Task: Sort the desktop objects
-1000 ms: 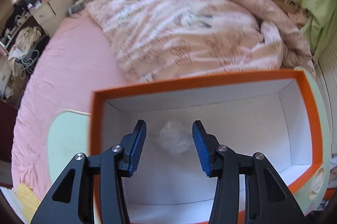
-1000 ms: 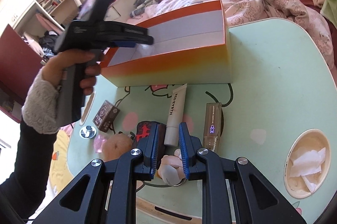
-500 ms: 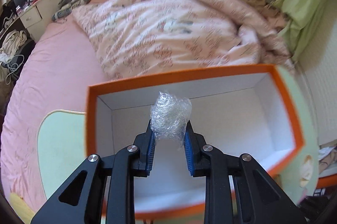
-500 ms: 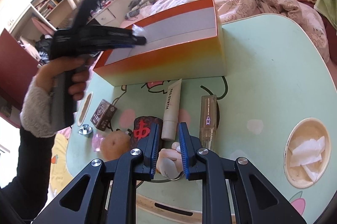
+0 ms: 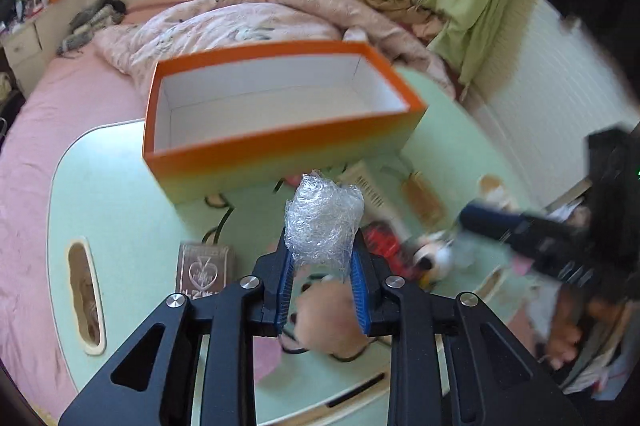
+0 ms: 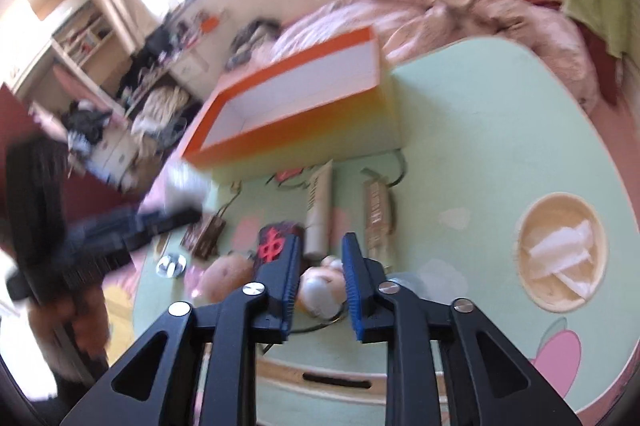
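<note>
A crumpled wad of clear plastic film (image 5: 322, 214) sits between the blue pads of my left gripper (image 5: 322, 242). The pads still press on it while the jaws are opening slightly. It hangs above the green table, in front of the orange box (image 5: 280, 142), whose white inside shows nothing in it. In the right wrist view my right gripper (image 6: 322, 242) is opening, its pads apart over a small pale figurine (image 6: 322, 290) without touching it. My left gripper (image 6: 160, 222) appears there as a blur at the left.
On the table (image 6: 480, 130) before the box lie a white tube (image 6: 320, 210), a clear brown bottle (image 6: 376, 214), a black pouch with a red character (image 6: 274, 242), a tan ball (image 6: 224, 274), a small brown box (image 6: 206, 236) and a metal cap (image 6: 172, 264). A round recess holds tissue (image 6: 560, 250).
My left gripper shut on the plastic wad inside the box, lifted it out and drew back over the table. My right gripper's jaws parted above the figurine.
</note>
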Available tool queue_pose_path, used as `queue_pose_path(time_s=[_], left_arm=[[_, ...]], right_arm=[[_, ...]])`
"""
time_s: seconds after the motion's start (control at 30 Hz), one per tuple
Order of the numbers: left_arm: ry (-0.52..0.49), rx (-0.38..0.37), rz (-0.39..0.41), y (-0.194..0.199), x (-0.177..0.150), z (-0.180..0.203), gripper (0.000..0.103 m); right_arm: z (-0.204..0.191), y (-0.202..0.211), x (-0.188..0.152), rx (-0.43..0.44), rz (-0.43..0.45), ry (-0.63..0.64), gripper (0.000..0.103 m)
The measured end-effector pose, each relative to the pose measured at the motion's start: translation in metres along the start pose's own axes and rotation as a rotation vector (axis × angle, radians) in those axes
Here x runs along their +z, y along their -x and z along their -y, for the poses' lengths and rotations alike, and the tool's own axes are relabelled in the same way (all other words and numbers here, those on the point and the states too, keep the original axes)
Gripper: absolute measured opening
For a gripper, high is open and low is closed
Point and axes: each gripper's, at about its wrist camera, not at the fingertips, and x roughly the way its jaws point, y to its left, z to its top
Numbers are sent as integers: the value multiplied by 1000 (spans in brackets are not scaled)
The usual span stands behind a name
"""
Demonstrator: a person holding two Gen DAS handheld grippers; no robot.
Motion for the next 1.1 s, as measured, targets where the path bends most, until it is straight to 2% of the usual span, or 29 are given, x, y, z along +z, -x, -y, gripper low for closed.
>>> queue_pose_path(time_s=[0.07,0.13,0.17,0.2,0.27,0.37,0.4,0.47,0.57,0.63,0.7,0.8,0.93,1.03,1.1], left_arm=[[15,27,29,-5,-7,-2,34],[54,28,60,-7,-8,-8,40],[79,28,74,-6,-9,-13,49],[104,28,89,-5,-11,-18,52],[141,21,121,2,-16,-24,52],[200,3,174,20,-32,-31,54],[219,9,192,25,-38,-33,63],[237,20,214,35,-56,-28,70],[221,6,253,49,-86,-15,70],[173,50,251,52,-100,-4,73],[128,168,247,48,-112,8,73],[104,237,247,41,-125,17,73],[161,241,285,41,-134,11,73],[195,279,279,37,-138,2,73],[222,273,265,36,-138,-5,73]], right_arm=[[2,5,-6,-17,55,-5,27],[2,11,-15,3,99,-10,28],[2,12,-19,7,114,-7,31],[0,14,-23,2,131,0,33],[-5,16,-31,-39,167,22,40],[-16,13,-44,-77,196,63,40],[-20,11,-47,-87,200,73,40],[-28,5,-55,-118,202,81,40],[-42,1,-75,-195,231,98,40],[-49,-3,-86,-253,227,143,40],[-54,-6,-93,-301,225,175,40],[-59,-9,-101,-362,257,218,44],[-56,-9,-104,-373,276,248,45],[-52,-9,-105,-361,277,226,45],[-53,-6,-108,-356,292,201,46]])
